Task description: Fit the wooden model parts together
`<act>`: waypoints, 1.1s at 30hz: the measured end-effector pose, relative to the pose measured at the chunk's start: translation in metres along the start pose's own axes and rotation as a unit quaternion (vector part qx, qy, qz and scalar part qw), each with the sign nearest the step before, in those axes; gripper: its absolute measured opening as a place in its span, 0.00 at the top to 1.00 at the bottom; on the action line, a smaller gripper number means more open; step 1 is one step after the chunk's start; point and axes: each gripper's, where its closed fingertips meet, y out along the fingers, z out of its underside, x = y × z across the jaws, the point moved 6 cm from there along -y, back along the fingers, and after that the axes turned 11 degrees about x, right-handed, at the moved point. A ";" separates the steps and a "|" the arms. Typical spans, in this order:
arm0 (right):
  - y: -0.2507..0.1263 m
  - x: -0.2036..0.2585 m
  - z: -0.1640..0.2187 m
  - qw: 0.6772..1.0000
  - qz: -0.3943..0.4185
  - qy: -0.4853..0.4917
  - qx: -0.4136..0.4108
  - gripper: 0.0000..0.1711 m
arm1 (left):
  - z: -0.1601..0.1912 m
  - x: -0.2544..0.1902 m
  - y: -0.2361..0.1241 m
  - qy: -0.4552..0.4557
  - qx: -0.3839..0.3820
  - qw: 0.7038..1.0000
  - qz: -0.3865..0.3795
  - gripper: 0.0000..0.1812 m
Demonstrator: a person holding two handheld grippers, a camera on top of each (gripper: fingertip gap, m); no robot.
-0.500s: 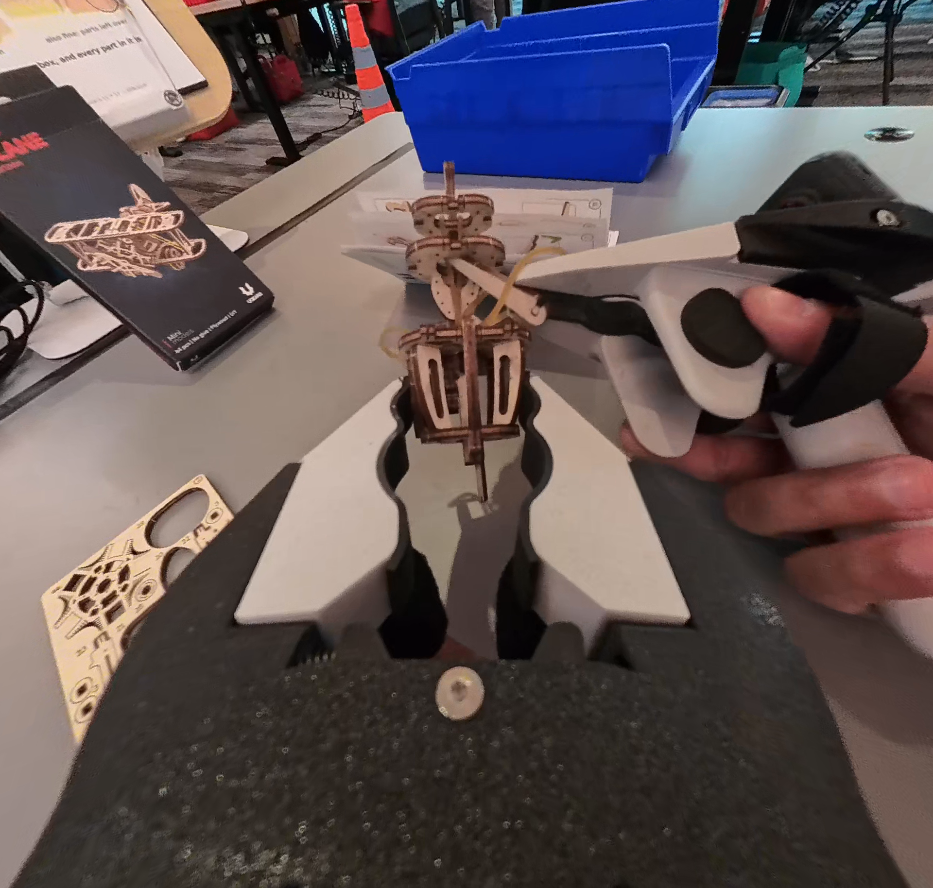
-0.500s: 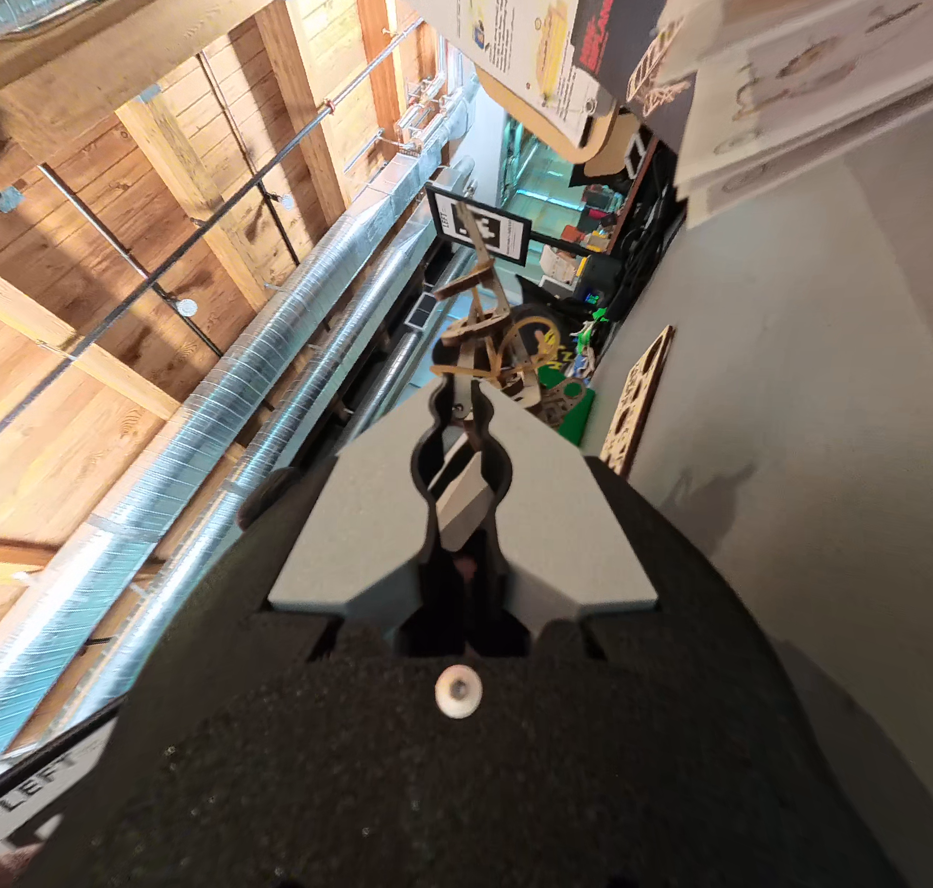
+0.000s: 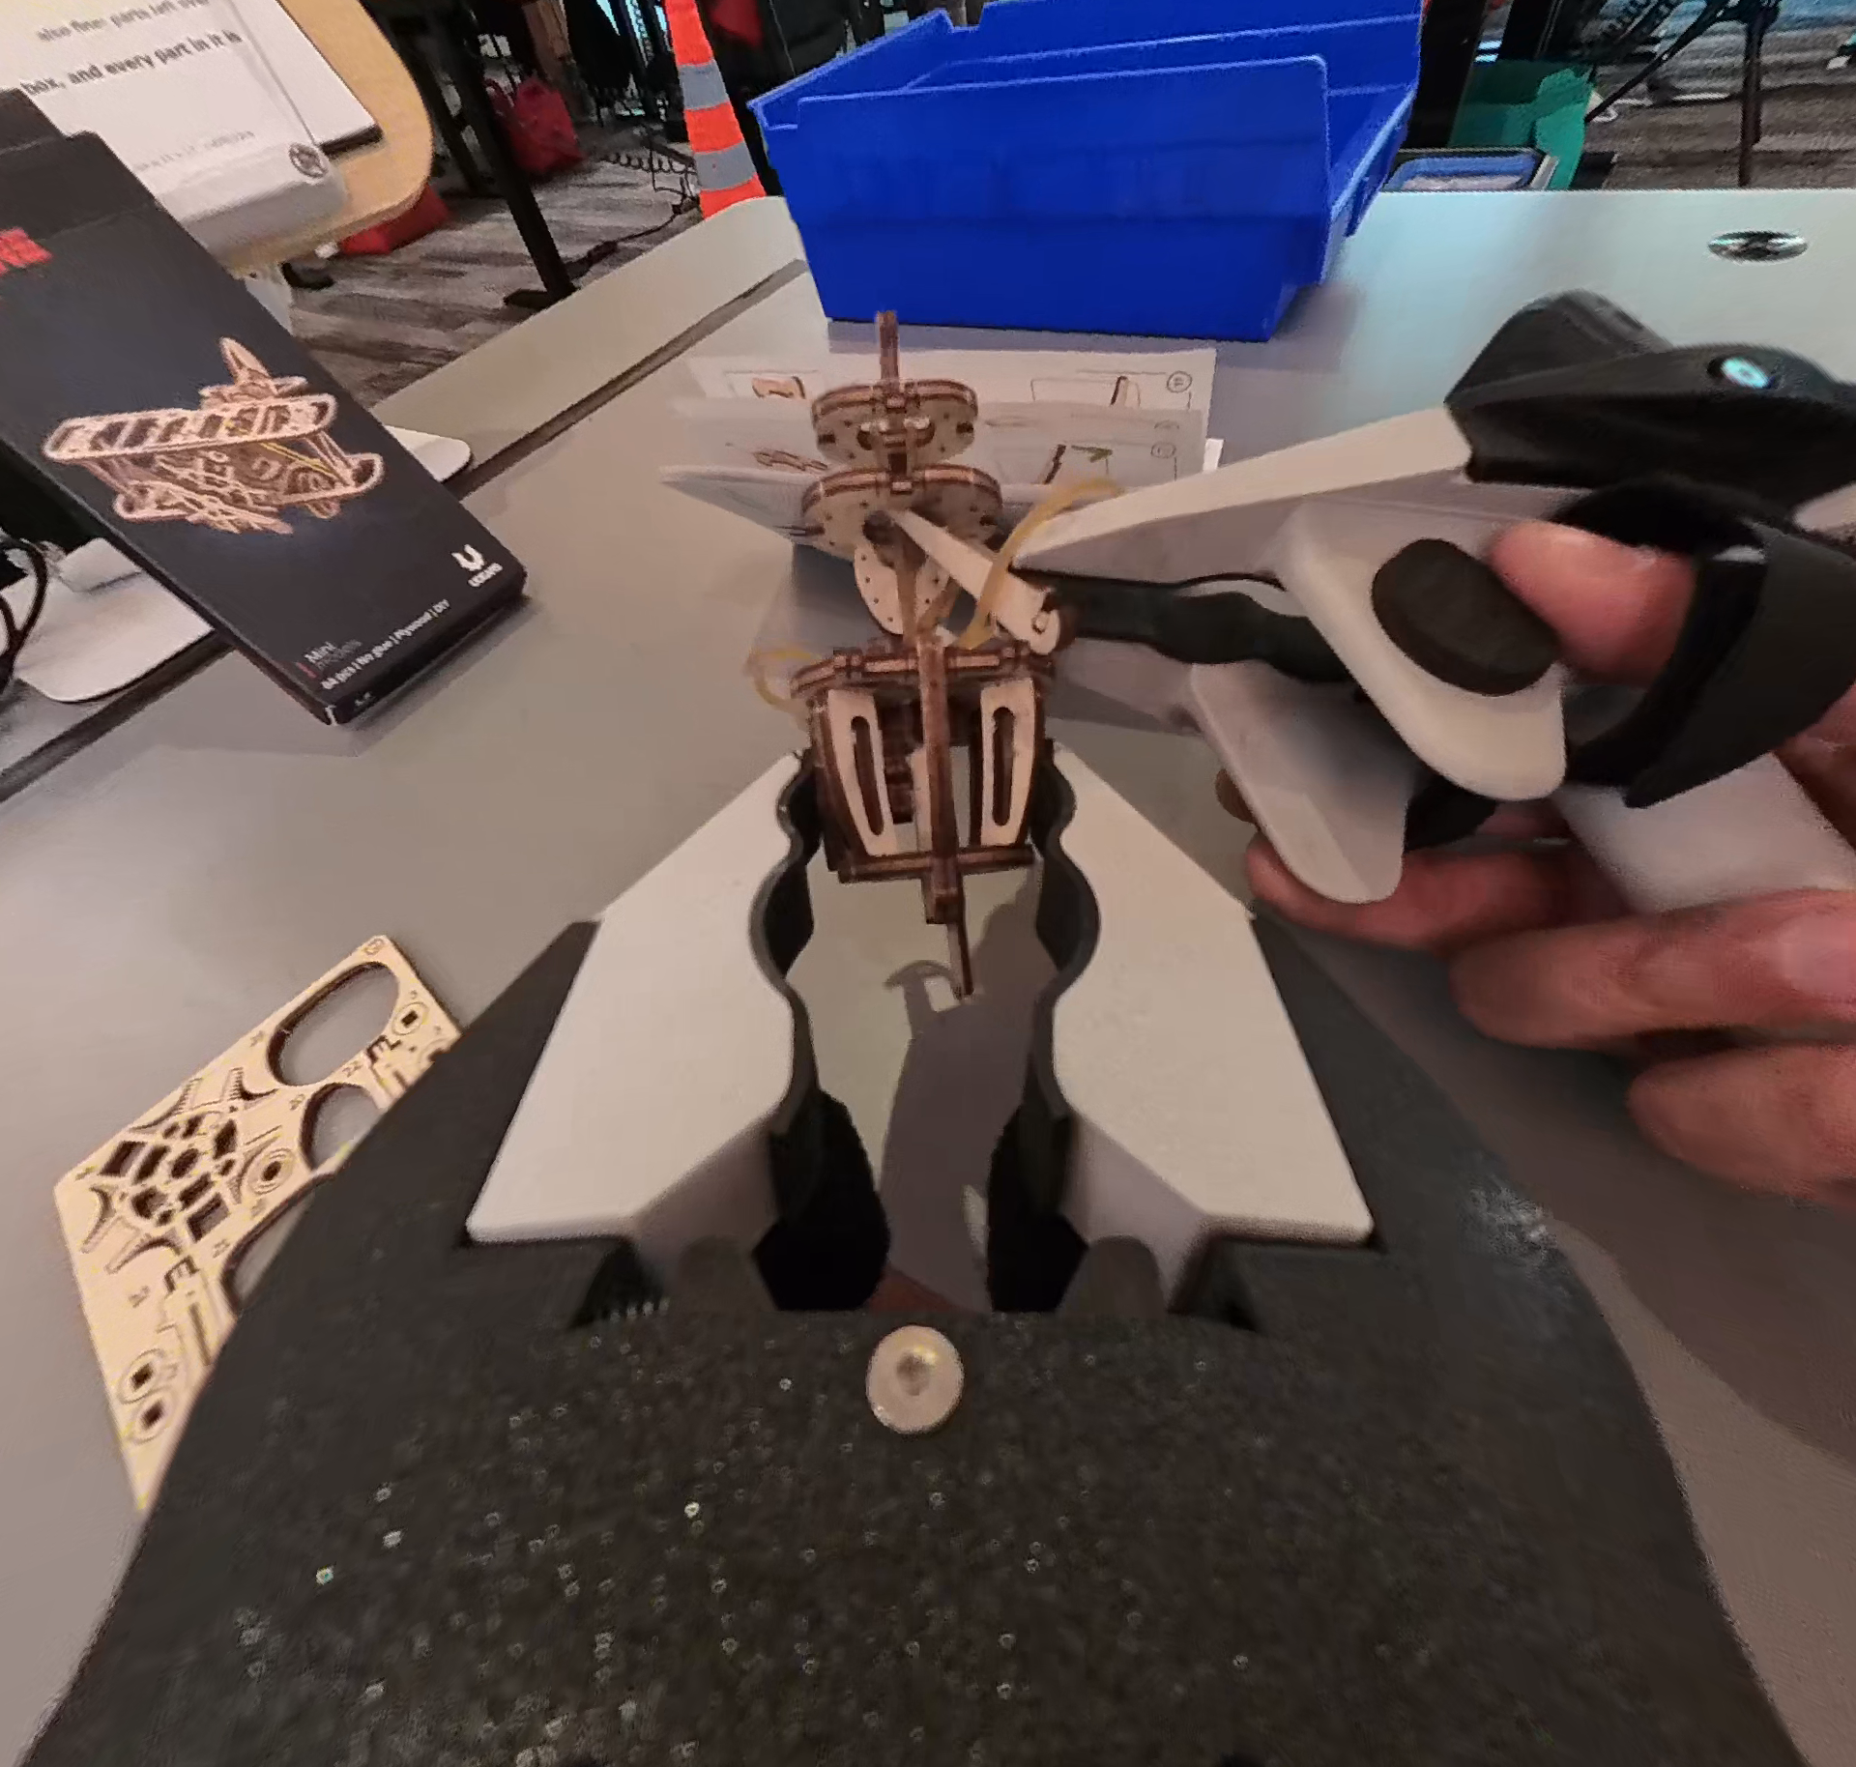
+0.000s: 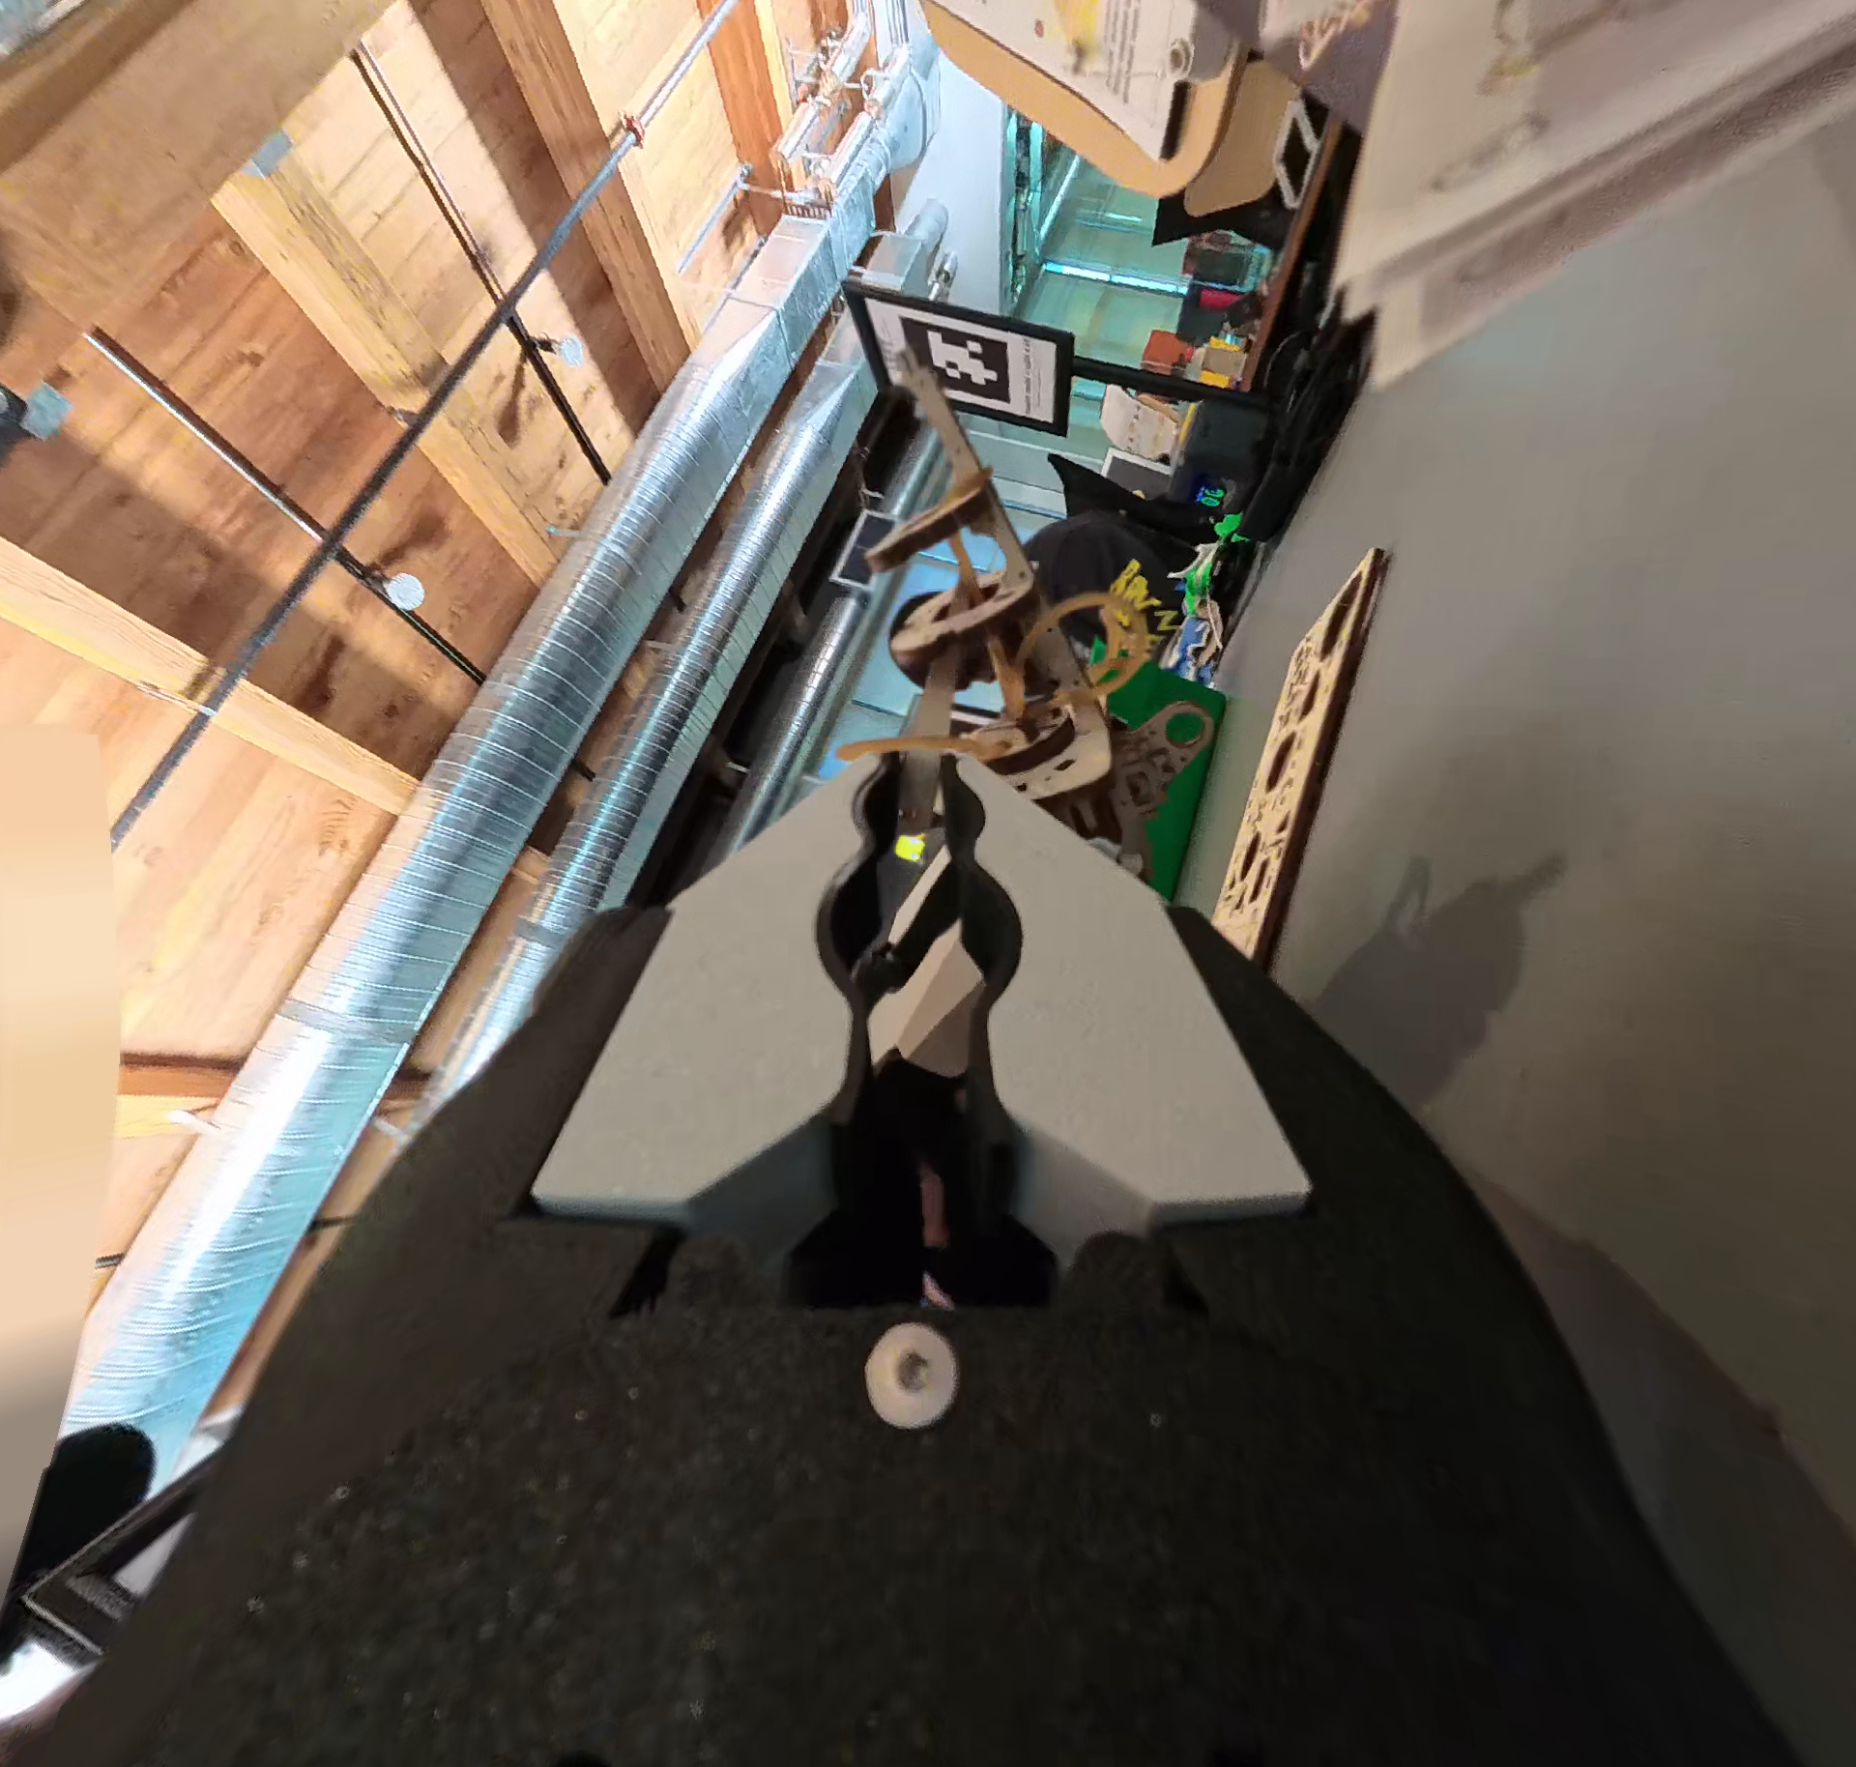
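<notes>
Left gripper (image 3: 919,800) is seen clamped on the lower body of the wooden model (image 3: 909,634), which is held upright above the grey table (image 3: 301,815), exactly as half a second ago. Right gripper (image 3: 1045,614), carried by a hand (image 3: 1607,915), is pressed together on a thin pale wooden strip (image 3: 954,564) reaching into the model's disc stack beside a yellow rubber band (image 3: 1024,524); little change is seen there. From the right wrist view, the model (image 4: 964,634) is seen slightly more tilted. A punched-out plywood sheet (image 3: 201,1166) lies at the left, unmoved.
</notes>
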 end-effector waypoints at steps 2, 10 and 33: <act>0.000 0.001 -0.001 1.000 0.012 -0.011 0.009 0.96 | 0.000 0.000 0.000 -0.013 0.001 1.000 0.016 0.78; 0.001 0.003 -0.001 0.994 0.077 -0.055 0.049 0.94 | 0.003 0.004 0.002 -0.076 0.018 0.994 0.082 0.78; -0.007 0.012 0.001 0.987 0.085 -0.081 0.111 0.85 | 0.008 0.006 0.002 -0.066 0.034 0.994 0.084 0.78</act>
